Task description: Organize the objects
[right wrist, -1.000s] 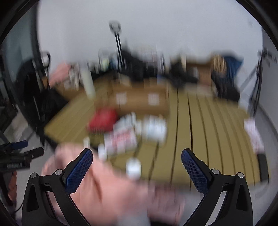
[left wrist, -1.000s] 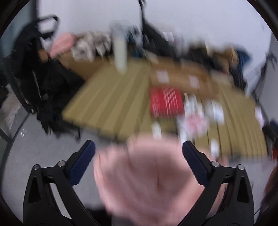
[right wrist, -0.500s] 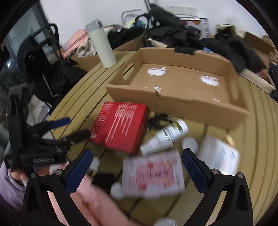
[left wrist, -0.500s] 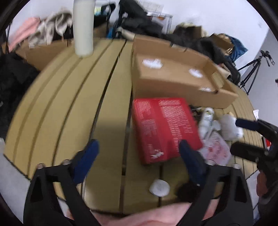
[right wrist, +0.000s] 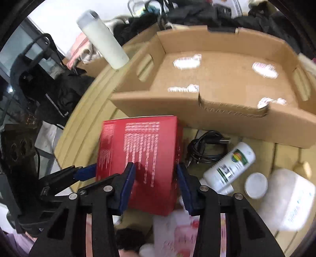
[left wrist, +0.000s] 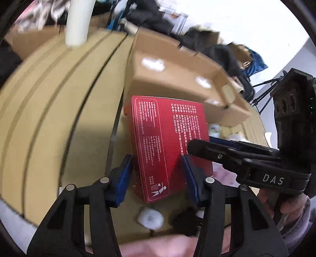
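1. Slatted wooden desk, cluttered; empty cardboard tray sits just behind the red box
2. Left tool and right tool both straddle the red box; jaws have just been closing, pads look pressed on its sides, box between them
3. Step: two-handed grab of the box, likely bound for the tray
4. Next: firm grip, level lift, clear the tray's near wall; cable and white bottle lie close beside

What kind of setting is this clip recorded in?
Probably a cluttered office or lab workroom, not a home: a slatted wooden table, camera tripods by a white wall, and dark bags and jackets heaped behind an open cardboard tray.
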A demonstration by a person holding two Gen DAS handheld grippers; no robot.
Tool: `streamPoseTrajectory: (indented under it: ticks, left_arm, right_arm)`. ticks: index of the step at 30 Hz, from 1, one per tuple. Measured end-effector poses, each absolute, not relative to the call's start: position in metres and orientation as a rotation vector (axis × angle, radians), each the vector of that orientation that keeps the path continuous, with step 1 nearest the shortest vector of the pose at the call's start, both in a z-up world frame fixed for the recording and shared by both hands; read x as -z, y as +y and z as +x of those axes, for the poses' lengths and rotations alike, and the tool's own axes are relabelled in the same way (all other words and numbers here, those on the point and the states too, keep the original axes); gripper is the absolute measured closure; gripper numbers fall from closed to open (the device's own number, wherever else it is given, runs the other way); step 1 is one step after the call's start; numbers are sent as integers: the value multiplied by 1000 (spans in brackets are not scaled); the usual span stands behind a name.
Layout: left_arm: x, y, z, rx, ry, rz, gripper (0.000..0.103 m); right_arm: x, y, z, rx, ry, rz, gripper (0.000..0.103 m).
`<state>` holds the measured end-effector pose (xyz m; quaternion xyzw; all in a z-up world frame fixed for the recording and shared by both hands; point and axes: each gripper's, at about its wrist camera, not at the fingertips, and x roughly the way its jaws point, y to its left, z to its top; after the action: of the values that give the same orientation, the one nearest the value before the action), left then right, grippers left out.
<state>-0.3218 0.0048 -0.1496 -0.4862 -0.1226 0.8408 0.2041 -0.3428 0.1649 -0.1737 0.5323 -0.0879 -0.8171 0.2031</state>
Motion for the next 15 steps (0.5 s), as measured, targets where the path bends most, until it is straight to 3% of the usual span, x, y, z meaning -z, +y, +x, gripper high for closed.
streamPoseTrajectory:
  ticks: [8,15]
  left_arm:
    - [54,24,-292,-2402,-268,-1119,58]
    - [7,48,-376,-2393,-255,-1058,58]
  right_arm:
    - [75,186,-295,2425,-197,1226,57]
    - [23,209,-345,2494,-208,1140,57]
